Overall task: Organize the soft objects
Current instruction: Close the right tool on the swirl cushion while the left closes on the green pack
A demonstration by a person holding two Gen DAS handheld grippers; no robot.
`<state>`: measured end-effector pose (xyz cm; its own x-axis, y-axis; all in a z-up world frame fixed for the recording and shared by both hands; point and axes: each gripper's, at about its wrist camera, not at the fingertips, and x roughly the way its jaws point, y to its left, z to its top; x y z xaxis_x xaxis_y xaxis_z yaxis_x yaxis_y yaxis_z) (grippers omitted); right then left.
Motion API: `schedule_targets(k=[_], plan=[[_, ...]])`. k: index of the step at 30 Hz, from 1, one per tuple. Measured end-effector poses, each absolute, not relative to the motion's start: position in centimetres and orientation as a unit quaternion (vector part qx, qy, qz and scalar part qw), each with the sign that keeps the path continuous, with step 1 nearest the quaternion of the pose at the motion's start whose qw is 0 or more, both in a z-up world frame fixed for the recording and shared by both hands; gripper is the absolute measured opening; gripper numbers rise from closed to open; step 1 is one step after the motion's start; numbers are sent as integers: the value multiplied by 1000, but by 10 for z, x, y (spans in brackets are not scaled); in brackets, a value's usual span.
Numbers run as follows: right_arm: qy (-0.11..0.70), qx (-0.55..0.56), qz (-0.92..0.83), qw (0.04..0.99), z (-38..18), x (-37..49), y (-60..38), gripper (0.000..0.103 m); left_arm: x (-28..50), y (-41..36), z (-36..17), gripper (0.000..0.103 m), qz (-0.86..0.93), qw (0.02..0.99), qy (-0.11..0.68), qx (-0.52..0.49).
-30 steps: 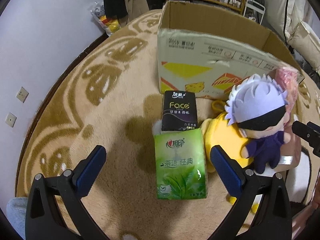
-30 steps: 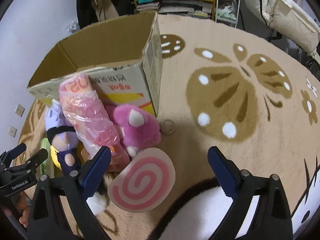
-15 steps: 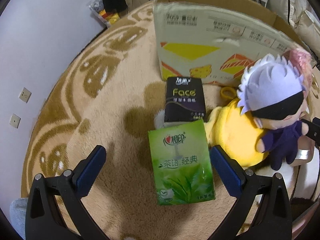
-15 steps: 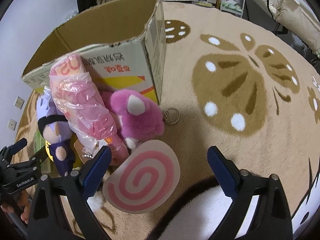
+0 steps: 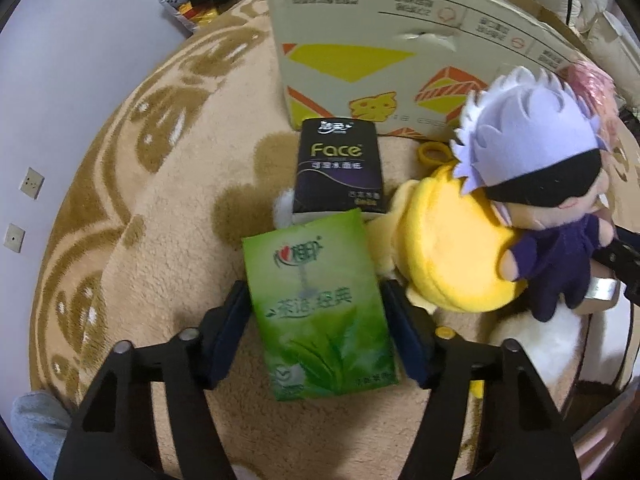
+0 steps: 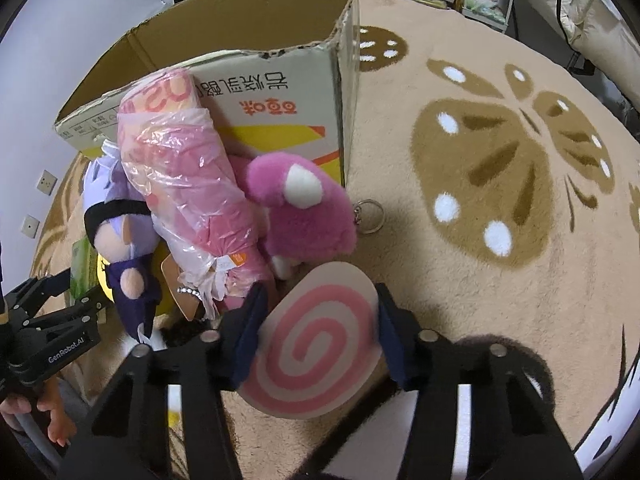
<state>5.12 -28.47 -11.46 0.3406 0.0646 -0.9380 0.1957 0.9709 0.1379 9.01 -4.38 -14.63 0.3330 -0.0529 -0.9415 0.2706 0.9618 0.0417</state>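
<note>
Green tissue pack (image 5: 316,312) between left gripper (image 5: 318,336) pads

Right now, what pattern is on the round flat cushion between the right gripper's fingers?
A pink spiral on white, clearest in the right wrist view: round flat cushion.

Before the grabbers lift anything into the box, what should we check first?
1. Left gripper around the green tissue pack: ok, both pads sit against its sides.
2. Right gripper around the pink swirl cushion: ok, one pad on each edge.
3. Cardboard box open on top: ok, its flaps are out of the way.
4. Room inside the box: cannot tell, its floor is hidden.
5. Green pack free of the black Face tissue pack: not ok, the two touch or overlap at one end.
6. Swirl cushion free of the pink plush: cannot tell, they sit very close.
</note>
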Motion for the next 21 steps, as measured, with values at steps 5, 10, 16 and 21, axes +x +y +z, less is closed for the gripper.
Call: schedule_targets(k=[5,10,16,21], plan=[[566,123,-39,814,-113,48,-284,40,87,-47,-144,57,-105,814,565,91],[553,116,-44,824,-104,41,-291,34,73,-45,-138,57,-104,822,550,109],[528,118,-50,839,-90,35,-291,33,61,-51,-128,57,-98,836,520,147],[494,101,-57,861,-72,22,-286,33,53,-49,-119,57,-82,840,513,159]])
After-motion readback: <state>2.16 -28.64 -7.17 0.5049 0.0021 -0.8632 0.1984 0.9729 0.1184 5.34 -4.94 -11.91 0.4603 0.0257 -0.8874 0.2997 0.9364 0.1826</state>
